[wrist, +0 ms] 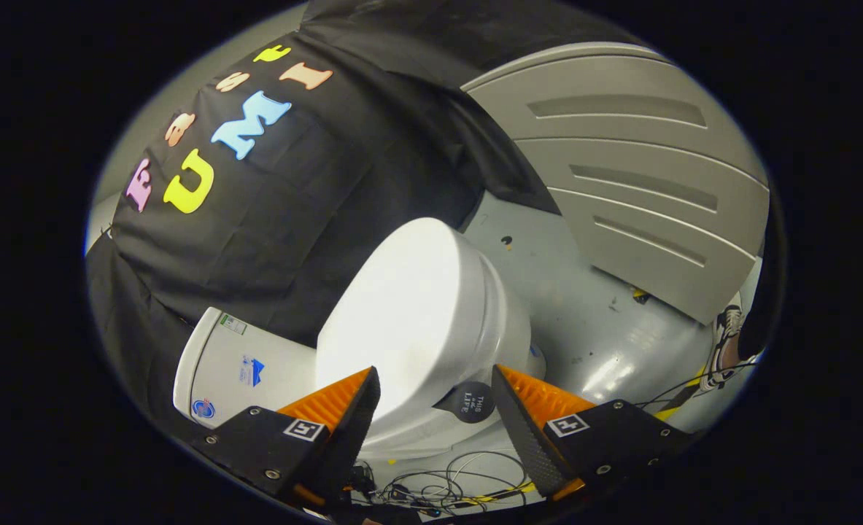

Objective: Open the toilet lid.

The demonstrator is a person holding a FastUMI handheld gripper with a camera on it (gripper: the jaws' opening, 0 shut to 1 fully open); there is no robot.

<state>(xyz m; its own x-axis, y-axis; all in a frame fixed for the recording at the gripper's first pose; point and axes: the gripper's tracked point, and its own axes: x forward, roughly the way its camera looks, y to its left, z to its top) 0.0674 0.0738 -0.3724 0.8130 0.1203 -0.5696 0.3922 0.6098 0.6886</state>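
Gripper spread wide — smooth glossy toilet lid just ahead.

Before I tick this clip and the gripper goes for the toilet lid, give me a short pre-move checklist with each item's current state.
1. Gripper fingers spread wide, holding nothing: ok.
2. Toilet lid down on the bowl: ok; it has yet to be lifted.
3. Lid's front edge lies between the fingers and just ahead of them: ok.
4. Fingers touching the lid: cannot tell; one finger overlaps its edge in this view.
5. Round black handle at the lid's rim, between the fingers, unobstructed: ok.
6. Loose cables on the floor beneath the fingers, a possible snag: not ok.
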